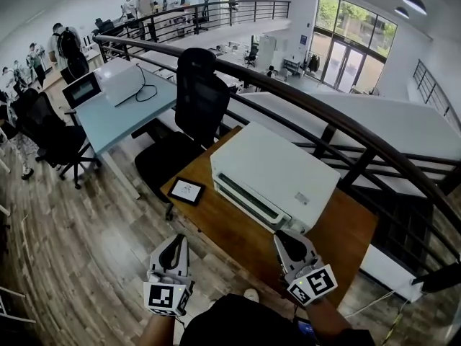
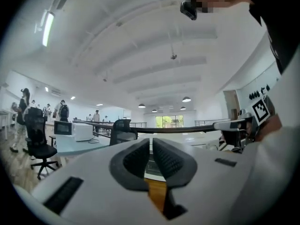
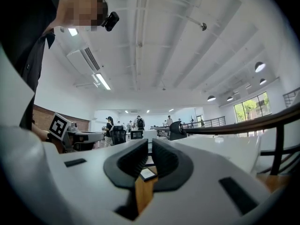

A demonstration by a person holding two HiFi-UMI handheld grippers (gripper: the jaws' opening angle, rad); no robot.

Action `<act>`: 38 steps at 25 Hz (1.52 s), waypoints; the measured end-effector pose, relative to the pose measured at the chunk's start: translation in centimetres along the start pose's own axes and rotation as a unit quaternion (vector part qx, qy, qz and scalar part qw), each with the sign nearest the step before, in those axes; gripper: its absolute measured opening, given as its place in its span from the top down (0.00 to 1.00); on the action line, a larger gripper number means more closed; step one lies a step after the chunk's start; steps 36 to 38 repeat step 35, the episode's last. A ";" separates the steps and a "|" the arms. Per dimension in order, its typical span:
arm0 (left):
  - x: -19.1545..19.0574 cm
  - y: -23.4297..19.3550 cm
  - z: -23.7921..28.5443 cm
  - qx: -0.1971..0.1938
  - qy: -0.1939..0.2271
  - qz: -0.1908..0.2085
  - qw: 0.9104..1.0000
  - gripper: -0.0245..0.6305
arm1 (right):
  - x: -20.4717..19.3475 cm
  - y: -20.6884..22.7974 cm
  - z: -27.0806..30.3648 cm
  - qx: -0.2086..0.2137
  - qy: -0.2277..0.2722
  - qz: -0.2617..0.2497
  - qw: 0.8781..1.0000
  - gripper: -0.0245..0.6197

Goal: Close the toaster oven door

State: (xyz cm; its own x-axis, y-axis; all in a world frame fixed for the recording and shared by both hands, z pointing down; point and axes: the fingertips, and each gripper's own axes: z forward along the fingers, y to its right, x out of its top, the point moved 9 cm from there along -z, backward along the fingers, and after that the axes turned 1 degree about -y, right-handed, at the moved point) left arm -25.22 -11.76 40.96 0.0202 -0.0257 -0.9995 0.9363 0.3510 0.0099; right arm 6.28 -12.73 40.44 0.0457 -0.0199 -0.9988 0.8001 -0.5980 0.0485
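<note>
Two grippers, jaws together, empty: left gripper [image 1: 173, 246], right gripper [image 1: 288, 242], near oven [image 1: 281, 168]. Door [image 1: 248, 201] looks shut already. If gap shows, push softly, flat, middle.

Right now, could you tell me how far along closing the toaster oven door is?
Done, it seems: the door of the toaster oven looks flush against its front, with nothing hanging over the table. In hand: nothing. The left gripper and right gripper are both shut and empty, held short of the oven. Left: apparently only a check that the door has latched, which the pictures cannot show.
</note>
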 end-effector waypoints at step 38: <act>-0.2 0.5 0.9 -0.020 0.007 -0.049 0.999 0.93 | -0.3 1.5 -1.1 -0.016 -0.015 0.014 1.000 0.97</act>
